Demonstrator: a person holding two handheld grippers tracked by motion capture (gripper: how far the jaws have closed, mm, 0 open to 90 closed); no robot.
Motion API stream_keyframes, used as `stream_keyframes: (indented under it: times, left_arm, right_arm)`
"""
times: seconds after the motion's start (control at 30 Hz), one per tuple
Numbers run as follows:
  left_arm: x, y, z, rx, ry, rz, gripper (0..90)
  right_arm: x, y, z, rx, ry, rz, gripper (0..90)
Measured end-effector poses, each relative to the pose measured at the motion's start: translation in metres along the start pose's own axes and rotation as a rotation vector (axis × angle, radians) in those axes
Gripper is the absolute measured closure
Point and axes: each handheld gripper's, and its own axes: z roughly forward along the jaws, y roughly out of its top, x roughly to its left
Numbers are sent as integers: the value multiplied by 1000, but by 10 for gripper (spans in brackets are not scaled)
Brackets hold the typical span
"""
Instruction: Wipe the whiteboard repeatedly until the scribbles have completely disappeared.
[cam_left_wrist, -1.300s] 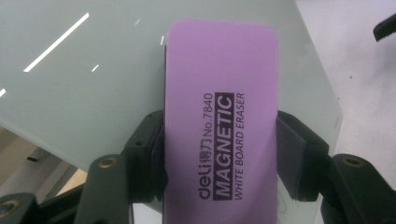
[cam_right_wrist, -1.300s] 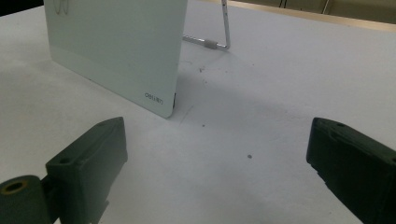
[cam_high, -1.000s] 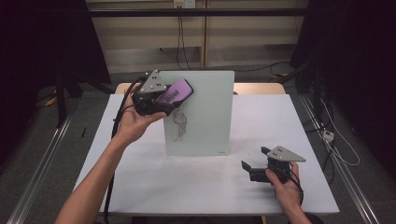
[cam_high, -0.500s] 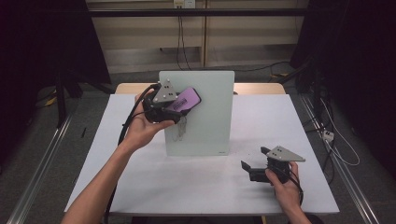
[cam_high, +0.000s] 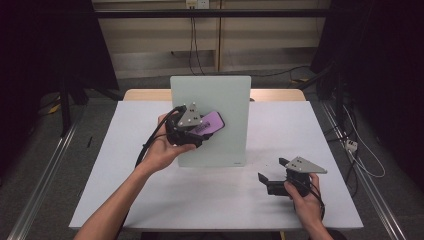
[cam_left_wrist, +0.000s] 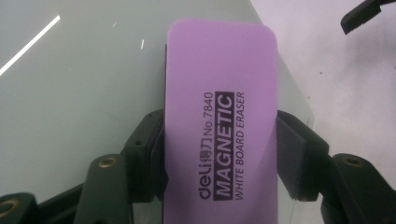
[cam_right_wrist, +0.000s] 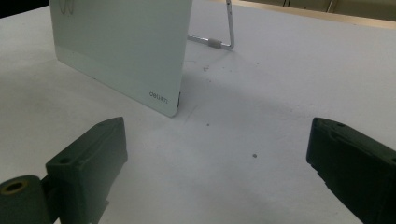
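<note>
left gripper (cam_high: 200, 131) clamped on purple eraser (cam_high: 209, 123), jaws on its 2 long sides, eraser sticking out past the tips against the left half of the upright whiteboard (cam_high: 227, 100) at table (cam_high: 125, 150) centre. right gripper (cam_high: 272, 179) near right of the board, low over the table, jaws wide apart, nothing between.
</note>
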Motion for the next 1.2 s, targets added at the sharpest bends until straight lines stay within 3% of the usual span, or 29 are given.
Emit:
stream_keyframes:
  times: [0.43, 0.6, 0.87, 1.2]
  left_arm:
    - [30, 18, -27, -54, 72, -32, 409]
    - [38, 16, -37, -66, 99, -41, 409]
    - [35, 1, -41, -38, 108, -24, 408]
    - [21, -23, -36, -18, 74, -32, 408]
  right_arm:
    - [0, 0, 0, 1, 1, -1, 54]
    - [-1, 0, 0, -1, 1, 1, 54]
    - [0, 0, 0, -1, 1, -2, 54]
    - [0, 0, 1, 1, -2, -1, 53]
